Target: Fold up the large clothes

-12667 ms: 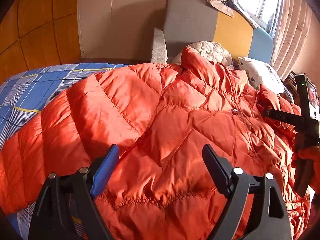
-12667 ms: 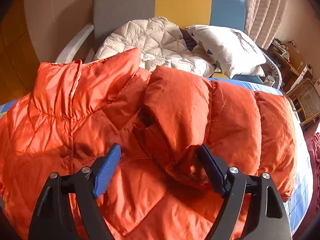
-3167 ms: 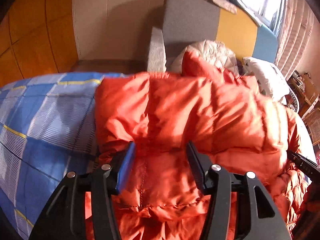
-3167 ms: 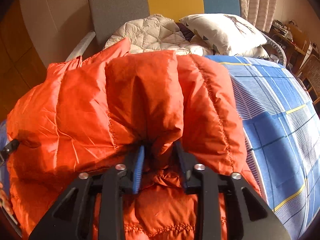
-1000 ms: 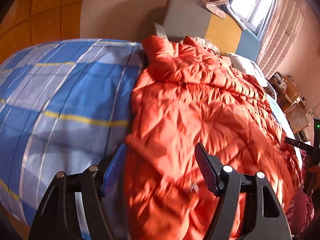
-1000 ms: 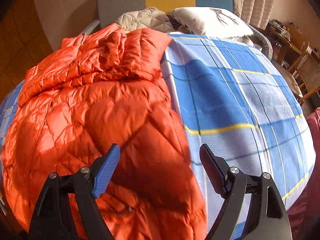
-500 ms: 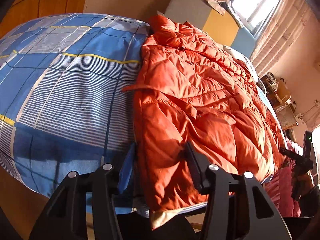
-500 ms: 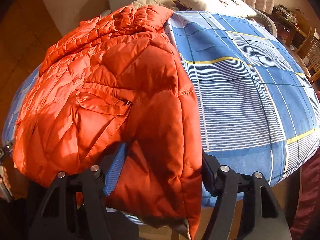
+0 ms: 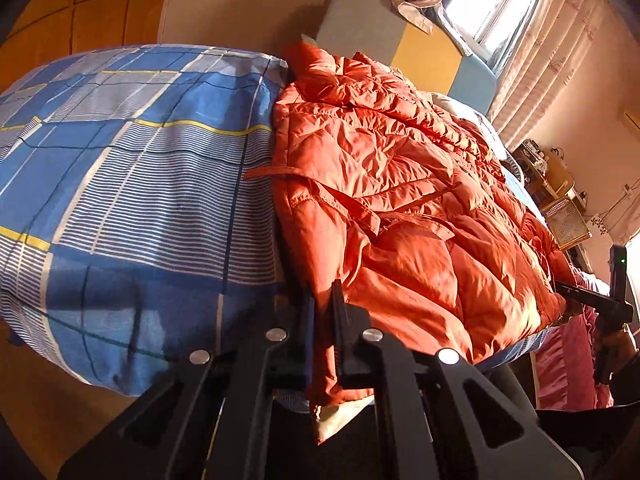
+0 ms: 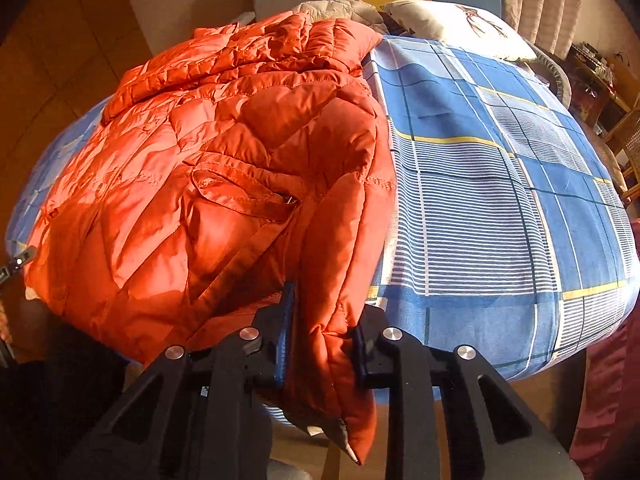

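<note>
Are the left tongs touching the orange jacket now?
Touching. The left wrist view shows the left tongs shut on the hem of the orange jacket, fabric pinched between both fingers.

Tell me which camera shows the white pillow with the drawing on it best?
The right wrist view: the pillow lies in plain sight at the head of the bed, its drawing visible. In the left wrist view the orange jacket hides all but a pale sliver.

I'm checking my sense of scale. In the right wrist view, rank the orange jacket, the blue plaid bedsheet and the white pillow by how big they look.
1. orange jacket and blue plaid bedsheet: look about alike, and the jacket is nearer, so unranked.
2. white pillow: clearly smallest, though farthest.
</note>
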Action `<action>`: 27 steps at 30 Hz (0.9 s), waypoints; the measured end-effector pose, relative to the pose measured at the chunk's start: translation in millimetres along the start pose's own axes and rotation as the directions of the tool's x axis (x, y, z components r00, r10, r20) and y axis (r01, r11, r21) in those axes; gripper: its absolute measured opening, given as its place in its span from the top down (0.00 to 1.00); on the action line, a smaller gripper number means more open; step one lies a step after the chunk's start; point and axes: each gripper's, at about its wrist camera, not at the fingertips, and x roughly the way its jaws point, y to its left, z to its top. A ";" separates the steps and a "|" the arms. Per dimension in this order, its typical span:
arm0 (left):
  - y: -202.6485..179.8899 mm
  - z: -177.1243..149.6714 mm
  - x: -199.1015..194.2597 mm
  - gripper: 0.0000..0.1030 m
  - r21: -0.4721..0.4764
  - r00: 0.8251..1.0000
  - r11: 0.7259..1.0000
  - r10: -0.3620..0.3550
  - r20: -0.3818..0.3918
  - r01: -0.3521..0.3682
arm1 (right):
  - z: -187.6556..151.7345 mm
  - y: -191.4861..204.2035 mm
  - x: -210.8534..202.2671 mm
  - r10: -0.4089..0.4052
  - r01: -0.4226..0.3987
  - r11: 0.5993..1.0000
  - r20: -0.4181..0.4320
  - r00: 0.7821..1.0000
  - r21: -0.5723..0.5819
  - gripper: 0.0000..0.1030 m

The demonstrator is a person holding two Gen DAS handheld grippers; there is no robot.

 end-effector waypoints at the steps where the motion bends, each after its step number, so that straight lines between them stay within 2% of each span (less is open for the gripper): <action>1: 1.2 -0.4 -4.1 0.95 -0.003 1.000 1.000 -0.009 0.004 0.009 | 0.3 -0.1 -2.5 0.005 -0.005 1.000 -0.002 1.000 -0.001 0.80; 7: 5.9 -2.9 -24.3 0.95 0.011 1.000 1.000 -0.024 -0.002 0.024 | -9.7 5.7 -18.7 0.023 -0.023 0.999 -0.018 1.000 -0.022 0.85; 16: 17.7 -5.5 -74.9 0.96 -0.024 0.995 0.995 -0.100 0.014 0.101 | -31.6 21.1 -64.0 0.069 -0.072 0.995 -0.044 0.997 -0.066 0.90; 20: 19.1 9.4 -96.5 0.96 -0.027 0.988 0.990 -0.137 0.066 0.139 | -22.4 29.8 -91.1 0.089 -0.089 0.991 0.000 0.996 -0.098 0.90; 27: 10.4 45.9 -115.0 0.96 0.049 0.976 0.987 -0.159 0.147 0.153 | 5.5 43.1 -121.2 0.100 -0.084 0.983 0.094 0.990 -0.163 0.90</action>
